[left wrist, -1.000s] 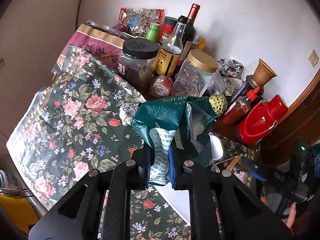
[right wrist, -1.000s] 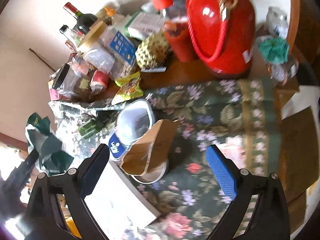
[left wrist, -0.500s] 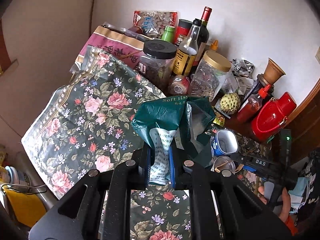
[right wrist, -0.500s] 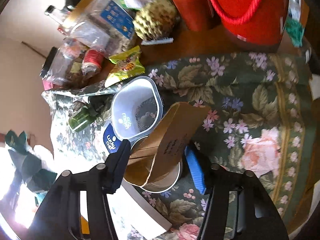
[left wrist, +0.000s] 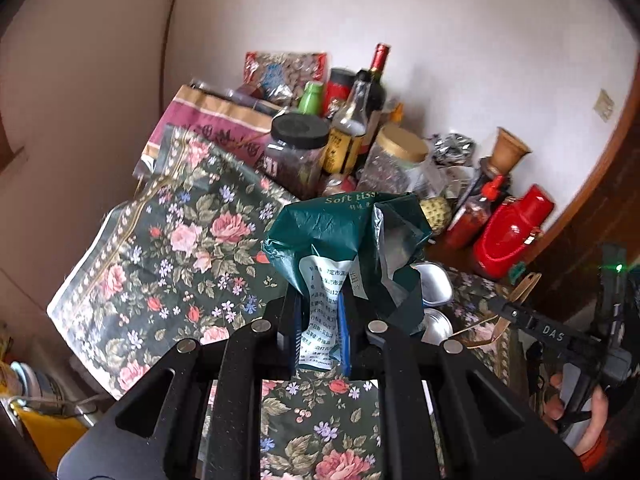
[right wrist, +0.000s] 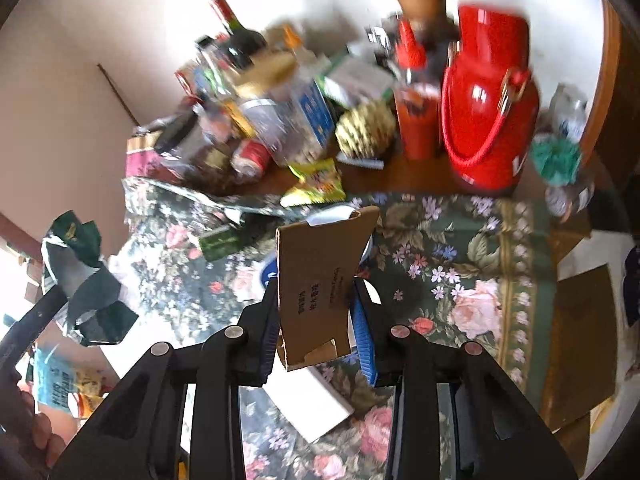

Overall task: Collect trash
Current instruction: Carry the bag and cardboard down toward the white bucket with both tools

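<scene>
My left gripper [left wrist: 320, 326] is shut on a crumpled green tissue wrapper [left wrist: 344, 236] and holds it above the floral tablecloth [left wrist: 176, 248]. The wrapper also shows at the left of the right wrist view [right wrist: 80, 276]. My right gripper [right wrist: 316, 328] is shut on a flat brown cardboard piece [right wrist: 320, 276] and holds it up off the table. A blue-and-white plastic cup [left wrist: 436, 284] and a round metal tin [left wrist: 438, 326] lie on the cloth behind the wrapper. A yellow-green snack packet [right wrist: 316, 184] lies further back.
Jars, bottles and bags [left wrist: 340, 136] crowd the back of the table. A red thermos [right wrist: 488, 120], a red sauce bottle [right wrist: 414, 120] and a custard apple [right wrist: 366, 132] stand at the back right. A white box [right wrist: 308, 404] and a green bottle [right wrist: 224, 240] lie on the cloth.
My right gripper has closed on the cardboard piece and lifted it off the tin. My left gripper has pulled back and up with the green wrapper.
</scene>
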Demonstrator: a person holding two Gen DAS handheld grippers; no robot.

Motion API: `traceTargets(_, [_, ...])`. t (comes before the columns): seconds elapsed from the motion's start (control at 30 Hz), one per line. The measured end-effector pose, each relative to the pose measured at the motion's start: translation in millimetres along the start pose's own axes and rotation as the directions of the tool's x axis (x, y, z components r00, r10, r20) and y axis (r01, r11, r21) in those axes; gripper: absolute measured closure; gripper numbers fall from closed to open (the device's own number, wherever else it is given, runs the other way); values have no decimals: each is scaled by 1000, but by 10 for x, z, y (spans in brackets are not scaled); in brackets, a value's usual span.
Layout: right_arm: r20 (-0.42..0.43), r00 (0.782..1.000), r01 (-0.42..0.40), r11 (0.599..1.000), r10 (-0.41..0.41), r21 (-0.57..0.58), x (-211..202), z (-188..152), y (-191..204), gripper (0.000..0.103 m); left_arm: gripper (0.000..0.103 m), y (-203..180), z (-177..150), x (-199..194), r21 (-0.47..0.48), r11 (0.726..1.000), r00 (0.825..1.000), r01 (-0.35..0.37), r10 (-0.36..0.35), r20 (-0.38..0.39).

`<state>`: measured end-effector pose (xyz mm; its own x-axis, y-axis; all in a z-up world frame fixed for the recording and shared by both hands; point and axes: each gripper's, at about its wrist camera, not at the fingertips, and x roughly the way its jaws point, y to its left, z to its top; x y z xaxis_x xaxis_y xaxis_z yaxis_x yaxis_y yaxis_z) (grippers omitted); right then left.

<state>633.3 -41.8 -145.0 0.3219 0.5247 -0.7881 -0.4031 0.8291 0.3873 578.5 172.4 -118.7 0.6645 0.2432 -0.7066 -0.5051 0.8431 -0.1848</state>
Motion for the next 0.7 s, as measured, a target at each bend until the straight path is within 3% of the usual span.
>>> traceTargets(0.17, [105,994,37,999,-37,1,-469,-275,337,73,89,185,-136,-372,70,994,997,79,-80,12])
traceTargets(0.4, [216,971,90,995,-97,42,-942,-999,895,73,89,637,-538,-955,169,973,987,157,-162,19])
traceTargets(0.7, [248,957,124,985,-150,120,-1280,-1924,1393,73,89,1148,-1107,-1535,244,941,971,236,-235,-31])
